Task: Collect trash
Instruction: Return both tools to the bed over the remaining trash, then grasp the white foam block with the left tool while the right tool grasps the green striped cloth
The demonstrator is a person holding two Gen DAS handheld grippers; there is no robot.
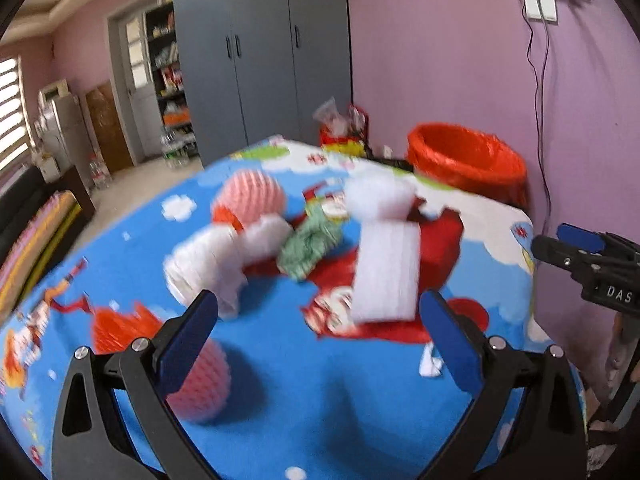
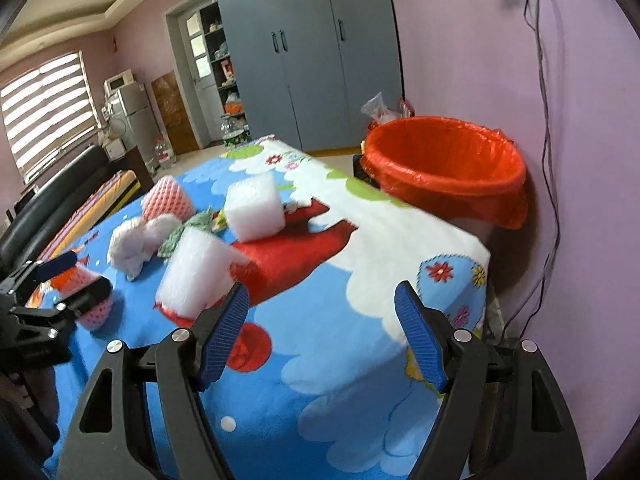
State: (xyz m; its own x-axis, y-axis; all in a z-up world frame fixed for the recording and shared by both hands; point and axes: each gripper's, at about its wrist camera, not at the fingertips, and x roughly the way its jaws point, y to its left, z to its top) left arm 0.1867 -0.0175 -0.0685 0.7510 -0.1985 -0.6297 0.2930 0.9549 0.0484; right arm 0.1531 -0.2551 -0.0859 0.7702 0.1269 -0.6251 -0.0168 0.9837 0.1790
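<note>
Two white foam blocks (image 2: pixel 200 276) (image 2: pixel 254 212) we see on the bright tablecloth (image 2: pixel 320 340), pink net sleeves (image 2: pixel 168 200) and crumpled tissue (image 2: pixel 132 246) beside them, red bin (image 2: pixel 444 168) past the table's far edge, our left gripper (image 1: pixel 318 312) wide open holding nothing, our right gripper (image 2: pixel 320 304) wide open too.

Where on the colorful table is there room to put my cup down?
The near right stretch of the table, between the front foam block and the red bin, is bare. So is the near edge. It's crowded on the left, around the tissue and pink nets.
</note>
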